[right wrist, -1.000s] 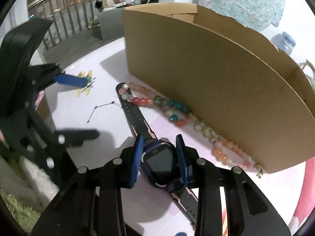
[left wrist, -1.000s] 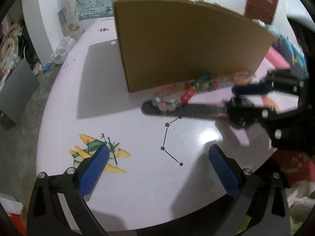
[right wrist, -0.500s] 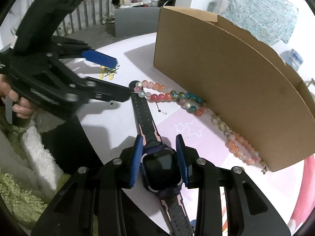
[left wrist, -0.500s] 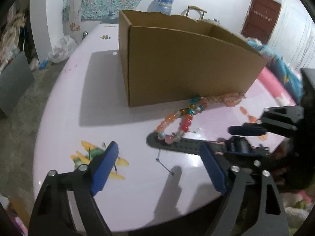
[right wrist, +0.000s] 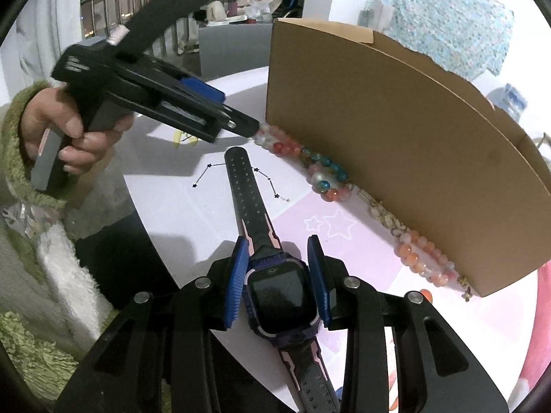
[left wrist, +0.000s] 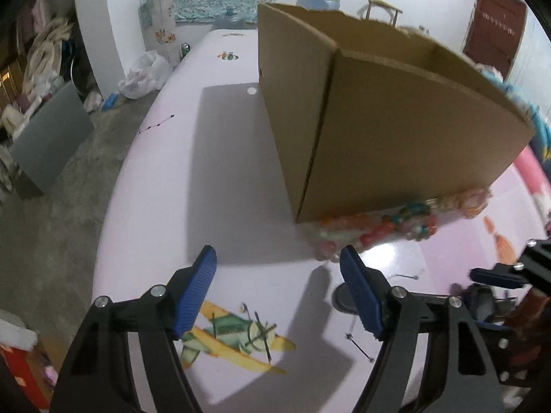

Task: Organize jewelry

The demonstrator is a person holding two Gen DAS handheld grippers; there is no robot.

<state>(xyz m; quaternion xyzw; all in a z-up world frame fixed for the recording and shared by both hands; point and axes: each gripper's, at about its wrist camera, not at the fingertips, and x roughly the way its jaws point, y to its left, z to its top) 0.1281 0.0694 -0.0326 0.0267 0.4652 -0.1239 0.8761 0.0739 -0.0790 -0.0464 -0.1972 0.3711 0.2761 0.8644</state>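
While watch: smartwatch [right wrist: 280, 296] sits at near table [left wrist: 165, 186] edge, right gripper [right wrist: 278, 284] pads squeezing its case from both sides
beads: bead bracelets [right wrist: 323, 179] lie along base of cardboard box [right wrist: 396, 144], touching its wall
left gripper: left gripper [left wrist: 277, 289] jaws closing, partly open, nothing between them, tips near bead end
advice: probably lift watch level so strap clears table, then over box rim; left closes squarely on beads, not box wall

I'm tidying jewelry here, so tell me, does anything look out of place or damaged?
The beads lie in a heap on the table against the box, outside it. The box rim is torn and ragged. The watch looks intact.
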